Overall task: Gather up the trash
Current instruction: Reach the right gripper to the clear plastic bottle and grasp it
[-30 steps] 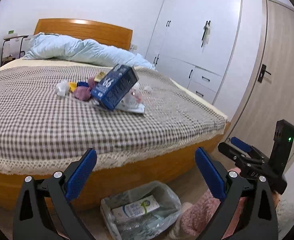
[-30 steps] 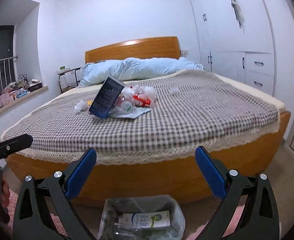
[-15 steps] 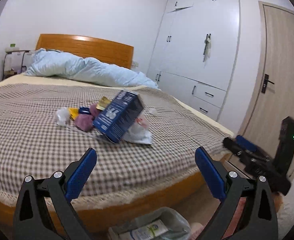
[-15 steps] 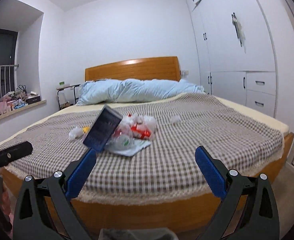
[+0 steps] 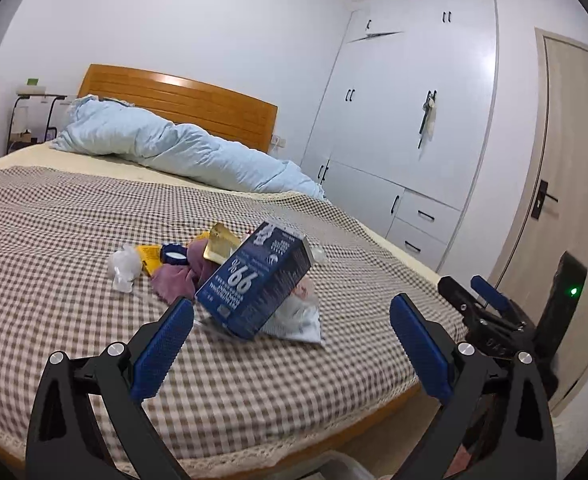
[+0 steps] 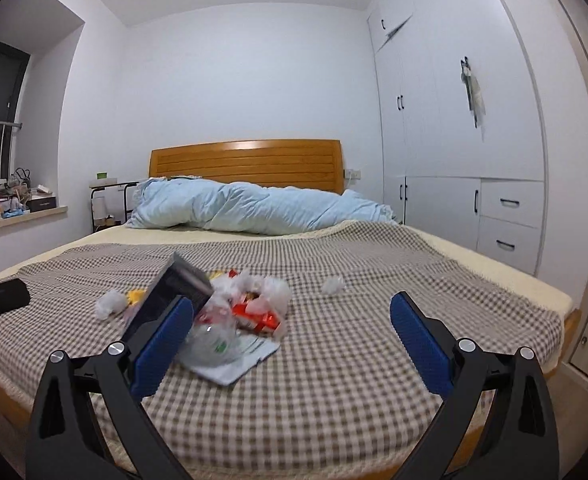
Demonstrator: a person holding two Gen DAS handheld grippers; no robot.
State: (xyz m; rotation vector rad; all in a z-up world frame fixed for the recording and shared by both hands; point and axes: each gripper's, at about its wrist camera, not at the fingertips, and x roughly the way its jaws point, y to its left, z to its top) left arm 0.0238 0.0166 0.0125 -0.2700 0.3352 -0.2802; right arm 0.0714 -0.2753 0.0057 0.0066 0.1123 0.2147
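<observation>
Both tools spread wide, nothing between the fingers. Left tool hovers over the near edge of the bed; right tool likewise, further right.

Trash pile is dead ahead of the left tool, ahead-left of the right one, mid-bed.

Nearest: blue carton. It's tilted, lower corner on the bedspread toward the left tool, long axis running up and away to the right, top end pointing toward the wardrobe side. It looks propped on the clear crumpled plastic and flat white paper behind it.

Risks, as I read it:
- Pinch the carton across its wide face and it likely slips or caves; grip across the narrow thickness instead.
- Nudging its base probably topples it onto the pile and scatters the light stuff.
- Soft mattress: pressing down sinks the fingers and snags the checked fabric.

Beyond: purple cloth, yellow wrapper, white tissue wad, red wrapper. Stray tissue sits apart, ahead of the right tool, easy to miss.
</observation>
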